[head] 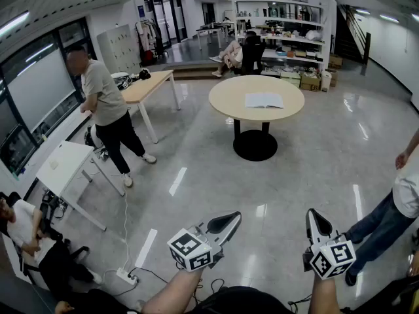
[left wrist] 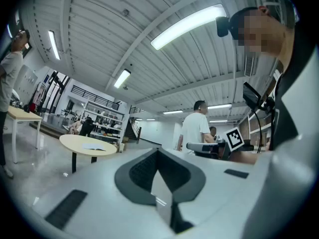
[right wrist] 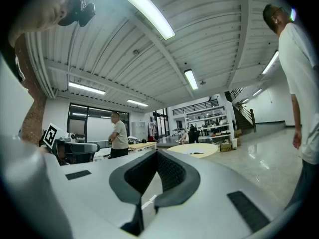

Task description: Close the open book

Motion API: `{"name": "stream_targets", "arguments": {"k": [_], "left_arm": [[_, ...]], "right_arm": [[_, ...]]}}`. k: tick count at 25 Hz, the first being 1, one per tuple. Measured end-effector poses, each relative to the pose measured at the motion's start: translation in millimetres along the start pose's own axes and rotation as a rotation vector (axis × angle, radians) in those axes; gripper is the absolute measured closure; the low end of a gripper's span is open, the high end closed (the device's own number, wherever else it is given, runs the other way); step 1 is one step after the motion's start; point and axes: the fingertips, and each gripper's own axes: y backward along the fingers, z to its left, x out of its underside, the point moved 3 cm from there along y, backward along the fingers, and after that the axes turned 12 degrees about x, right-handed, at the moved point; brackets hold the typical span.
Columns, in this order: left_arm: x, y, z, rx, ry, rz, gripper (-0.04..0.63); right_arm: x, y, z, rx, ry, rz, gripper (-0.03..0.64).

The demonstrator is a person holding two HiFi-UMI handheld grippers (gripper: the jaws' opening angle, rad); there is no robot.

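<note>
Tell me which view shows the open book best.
The head view: it looks down on the book, lying open on the round table, pages visible. Both gripper views see it far off and nearly edge-on, a thin pale sliver.

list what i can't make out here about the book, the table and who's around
- Open book: its pages are too small and far to read in the head view, and smaller still in both gripper views.
- Round table: in the right gripper view its base is hidden behind the right gripper's own body.
- Person at right: cut off by the head view's right edge, upper body out of frame.
</note>
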Motion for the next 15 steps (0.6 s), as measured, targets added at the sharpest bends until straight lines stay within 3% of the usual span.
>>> {"name": "stream_targets", "arguments": {"k": [15], "left_arm": [[-3.4, 1.5, 4.0, 0.005, 0.009, 0.002, 0.606]], "right_arm": [[-3.3, -4.7, 3.8, 0.008, -0.024, 0.008, 0.618]]}}
